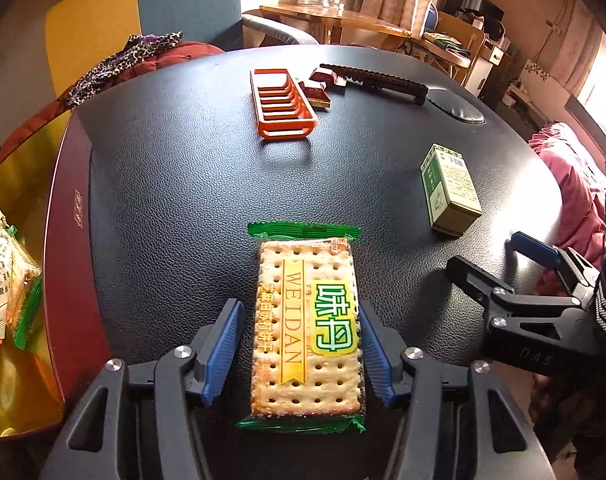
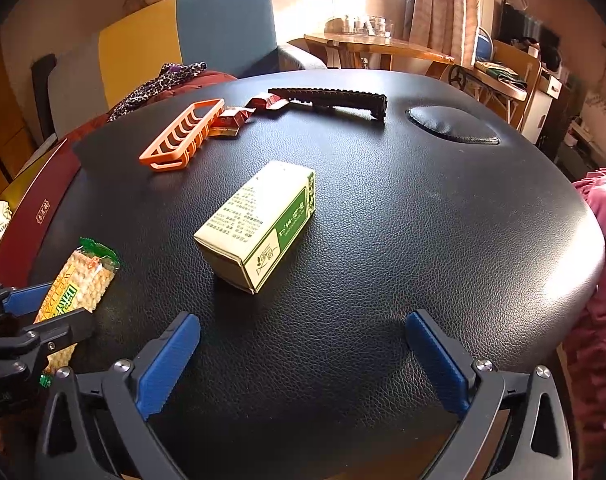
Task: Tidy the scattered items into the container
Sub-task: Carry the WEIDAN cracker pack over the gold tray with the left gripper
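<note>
**Left gripper straddles cracker pack, right gripper wide over bare table**

Left gripper [image 1: 301, 350] spread around the green-edged clear cracker packet [image 1: 307, 330]; right pad near touching, left pad apart, no squeeze. Right gripper [image 2: 303, 364] released, empty. Green-and-cream cardboard box [image 2: 259, 226] sits mid-table on the black leather tabletop [image 2: 403, 240], free on all sides. Dark red gold-lined container [image 1: 69, 240] hugs the left table edge.

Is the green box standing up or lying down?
Lying down. The green box rests flat on its wide side on the black table, printed face up.

Warm window daylight from behind; glare on the black table [image 2: 383, 240]; sharp centre; fisheye-bent, dark corners
</note>
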{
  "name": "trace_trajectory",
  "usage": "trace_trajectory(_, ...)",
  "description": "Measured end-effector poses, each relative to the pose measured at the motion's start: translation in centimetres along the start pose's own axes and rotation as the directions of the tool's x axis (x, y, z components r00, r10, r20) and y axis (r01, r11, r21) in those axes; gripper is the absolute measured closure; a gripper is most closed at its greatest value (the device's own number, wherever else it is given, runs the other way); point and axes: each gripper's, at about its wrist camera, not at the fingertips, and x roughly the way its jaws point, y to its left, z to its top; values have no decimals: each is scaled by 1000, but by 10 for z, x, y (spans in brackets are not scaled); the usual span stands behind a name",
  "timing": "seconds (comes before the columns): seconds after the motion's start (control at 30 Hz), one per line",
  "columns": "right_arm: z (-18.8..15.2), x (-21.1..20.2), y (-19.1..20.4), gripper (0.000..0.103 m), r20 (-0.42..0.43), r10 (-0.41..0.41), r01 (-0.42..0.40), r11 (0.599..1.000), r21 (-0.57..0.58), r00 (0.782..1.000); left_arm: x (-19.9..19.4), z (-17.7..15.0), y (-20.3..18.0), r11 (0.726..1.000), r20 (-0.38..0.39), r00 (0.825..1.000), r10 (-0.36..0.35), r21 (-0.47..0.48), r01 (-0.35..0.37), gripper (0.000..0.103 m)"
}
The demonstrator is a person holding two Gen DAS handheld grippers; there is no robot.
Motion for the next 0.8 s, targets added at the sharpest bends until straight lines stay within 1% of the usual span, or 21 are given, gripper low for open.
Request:
trace_trajectory(0.03, 0, 0, 0, 0, -1, -1, 1, 1000, 0, 1000, 0, 0, 0, 1000, 2, 1000, 4, 1, -4, 46)
trace_trajectory(0.1, 0, 0, 0, 0, -2, -3, 3, 1000, -1, 1000, -1, -1, 0, 1000, 6, 1000, 13, -5, -13, 52)
trace_trajectory(0.17, 1, 1, 0, 0, -5, -5, 4, 1000, 0, 1000, -2, -1, 1, 1000, 10, 1000, 23, -12, -23, 53)
trace_trajectory(0.57, 0, 1, 1, 0, -2, -9, 9, 1000, -6, 1000, -4, -5, 2, 999, 26, 999, 32, -8, -32, 54)
trace_trajectory(0.7, 0, 1, 2, 0, 1, -10, 10, 1000, -10, 1000, -8, -6, 2, 1000, 35, 999, 20, -18, -20, 54)
trace_trajectory(0.8, -1, 1, 2, 0, 11, -11, 11, 1000, -15, 1000, -16, -7, 5, 999, 58, 998, 12, -34, -10, 54)
